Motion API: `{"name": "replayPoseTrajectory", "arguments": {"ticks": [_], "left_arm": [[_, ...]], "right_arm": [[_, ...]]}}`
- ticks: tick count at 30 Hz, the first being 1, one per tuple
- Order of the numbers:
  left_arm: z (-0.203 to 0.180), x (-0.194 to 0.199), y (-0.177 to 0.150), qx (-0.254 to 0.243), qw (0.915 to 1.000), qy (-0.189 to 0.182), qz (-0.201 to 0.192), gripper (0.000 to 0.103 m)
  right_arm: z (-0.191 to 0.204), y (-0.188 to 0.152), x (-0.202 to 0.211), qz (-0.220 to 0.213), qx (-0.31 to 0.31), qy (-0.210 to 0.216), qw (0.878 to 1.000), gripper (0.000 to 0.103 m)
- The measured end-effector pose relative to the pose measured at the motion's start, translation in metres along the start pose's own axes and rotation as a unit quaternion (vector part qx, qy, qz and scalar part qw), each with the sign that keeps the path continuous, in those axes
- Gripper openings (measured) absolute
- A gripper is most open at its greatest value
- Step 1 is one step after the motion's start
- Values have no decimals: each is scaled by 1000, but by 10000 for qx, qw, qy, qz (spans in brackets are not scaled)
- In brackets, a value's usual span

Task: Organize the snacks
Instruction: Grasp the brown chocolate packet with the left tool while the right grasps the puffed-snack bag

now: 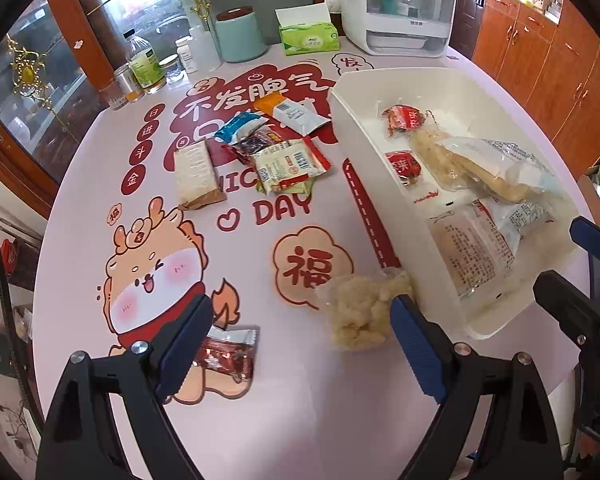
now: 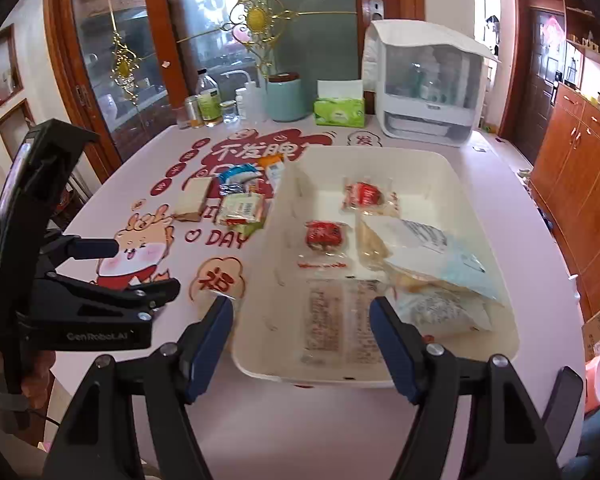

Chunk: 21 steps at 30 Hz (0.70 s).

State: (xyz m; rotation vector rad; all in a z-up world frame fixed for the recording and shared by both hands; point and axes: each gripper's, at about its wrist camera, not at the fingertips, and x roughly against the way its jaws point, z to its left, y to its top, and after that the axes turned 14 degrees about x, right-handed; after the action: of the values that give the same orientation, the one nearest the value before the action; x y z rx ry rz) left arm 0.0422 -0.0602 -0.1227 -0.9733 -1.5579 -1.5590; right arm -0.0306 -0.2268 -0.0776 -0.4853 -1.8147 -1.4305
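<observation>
on the table point(image 1: 300, 420) a white bin point(image 1: 380, 148) sits to the right side, and it already has some snacks in it: two small red packs point(image 1: 404, 120), a long pale bag point(image 1: 496, 164) and a flat clear pack point(image 1: 472, 252). more snacks wait outside the bin. a puffy rice snack point(image 1: 360, 312) in a clear bag lies just beside the bin's near corner. a small shiny red pack point(image 1: 228, 356) lies close to it, on the cartoon picture. farther back there is a little pile of snacks point(image 1: 276, 152) and a pale cracker pack point(image 1: 196, 176) next to it.

the left gripper point(image 1: 300, 344) hangs low over the table with its fingers spread wide. it holds nothing. its right finger looks like it is right at the edge of the puffy rice snack, and the shiny red pack sits by its left finger. the right gripper point(image 2: 300, 336) is over the near end of the bin, also spread wide and holding nothing.

so the job looks about half done. the step now seems to be picking the next snack off the table. the next move calls for the left gripper to slide over the puffy rice snack, pinch the bag softly so it does not crush, then lift it over the bin wall and let go.
</observation>
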Motion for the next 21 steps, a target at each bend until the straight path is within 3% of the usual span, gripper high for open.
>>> {"name": "replayPoseTrajectory", "arguments": {"ticks": [21], "left_arm": [[90, -7, 11, -214, 9997, -71, 23, 89]], "right_arm": [[97, 33, -12, -203, 321, -181, 9991, 71]]}}
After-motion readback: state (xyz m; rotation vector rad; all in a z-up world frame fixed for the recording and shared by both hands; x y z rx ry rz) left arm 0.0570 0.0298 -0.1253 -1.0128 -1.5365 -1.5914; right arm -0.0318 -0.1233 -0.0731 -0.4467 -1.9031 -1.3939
